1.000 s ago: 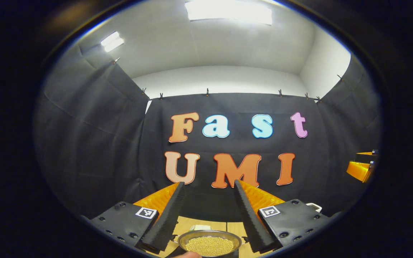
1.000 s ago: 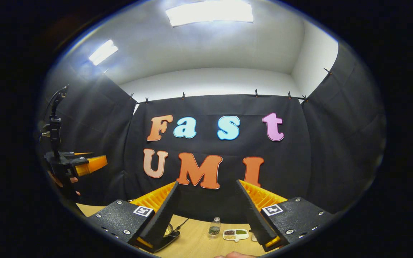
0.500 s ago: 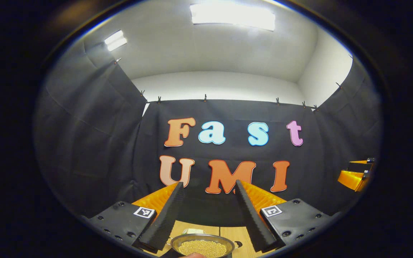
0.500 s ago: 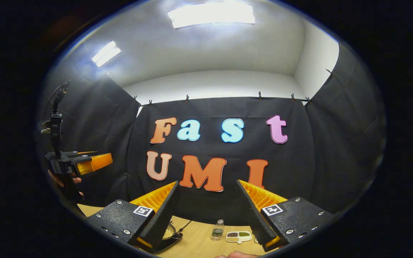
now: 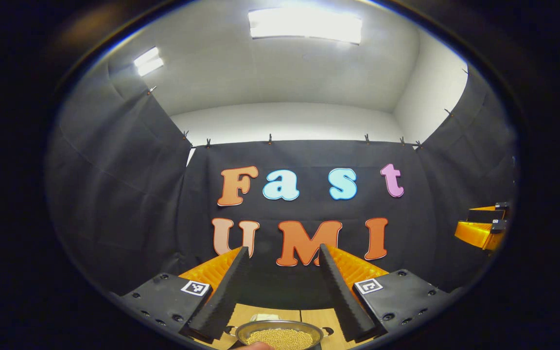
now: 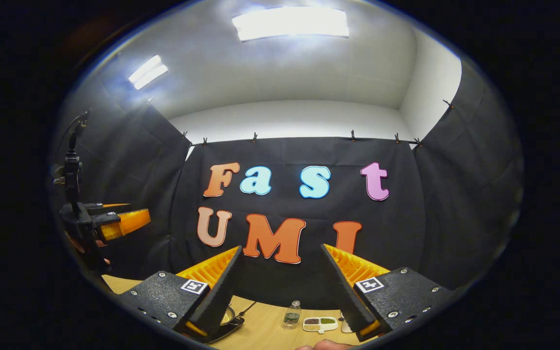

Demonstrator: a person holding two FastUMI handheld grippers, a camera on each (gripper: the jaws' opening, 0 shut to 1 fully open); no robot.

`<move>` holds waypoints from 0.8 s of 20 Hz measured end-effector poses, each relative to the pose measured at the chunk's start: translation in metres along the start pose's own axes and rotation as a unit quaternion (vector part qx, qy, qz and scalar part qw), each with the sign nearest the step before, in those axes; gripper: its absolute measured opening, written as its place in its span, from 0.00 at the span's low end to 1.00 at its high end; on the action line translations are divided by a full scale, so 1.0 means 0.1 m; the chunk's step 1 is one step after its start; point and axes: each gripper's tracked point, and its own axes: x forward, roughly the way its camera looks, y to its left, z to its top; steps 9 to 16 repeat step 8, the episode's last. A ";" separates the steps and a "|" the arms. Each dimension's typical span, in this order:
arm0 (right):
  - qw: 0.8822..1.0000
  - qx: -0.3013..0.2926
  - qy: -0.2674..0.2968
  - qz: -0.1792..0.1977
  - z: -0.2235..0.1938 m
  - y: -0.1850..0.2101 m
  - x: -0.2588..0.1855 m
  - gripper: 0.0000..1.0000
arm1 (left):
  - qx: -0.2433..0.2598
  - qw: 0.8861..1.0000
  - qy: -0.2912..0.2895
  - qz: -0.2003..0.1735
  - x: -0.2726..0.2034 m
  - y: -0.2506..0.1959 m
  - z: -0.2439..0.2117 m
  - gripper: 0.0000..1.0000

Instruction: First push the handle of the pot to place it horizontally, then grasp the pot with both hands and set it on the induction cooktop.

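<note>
Fingers of the left gripper stand spread wide in the left gripper view, nothing between them, held up off the counter and aimed at the black cloth wall. Low down between them, at the bottom edge, sits the pot, a round metal vessel filled with small yellowish grains; its handle I cannot make out from here. A pale small thing lies on the counter just behind the pot, too hidden to name. A fingertip of the person peeks in at the very bottom. Far off at the right edge, the right gripper hangs in the air.

Over in the right gripper view, the right gripper also has its fingers parted wide and grips nothing, well above the wooden counter. Behind its left finger, the pot rests on a dark flat slab, the induction cooktop as far as I can tell, mostly covered by that finger. Further right on the counter stand a small clear bottle and, just beside it, a little divided tray of dark and green fillings. At the left edge, the left gripper is held aloft by a hand, apart from everything on the counter.
</note>
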 end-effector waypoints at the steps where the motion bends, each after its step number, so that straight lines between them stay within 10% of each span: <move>1: 1.000 -0.001 -0.001 -0.004 0.00 -0.01 0.00 0.95 | 0.001 1.000 -0.002 0.002 -0.02 0.01 0.02 0.93; 16: 1.000 0.003 -0.005 -0.017 0.02 -0.10 -0.07 0.95 | -0.008 1.000 -0.011 0.006 -0.04 0.11 0.00 0.96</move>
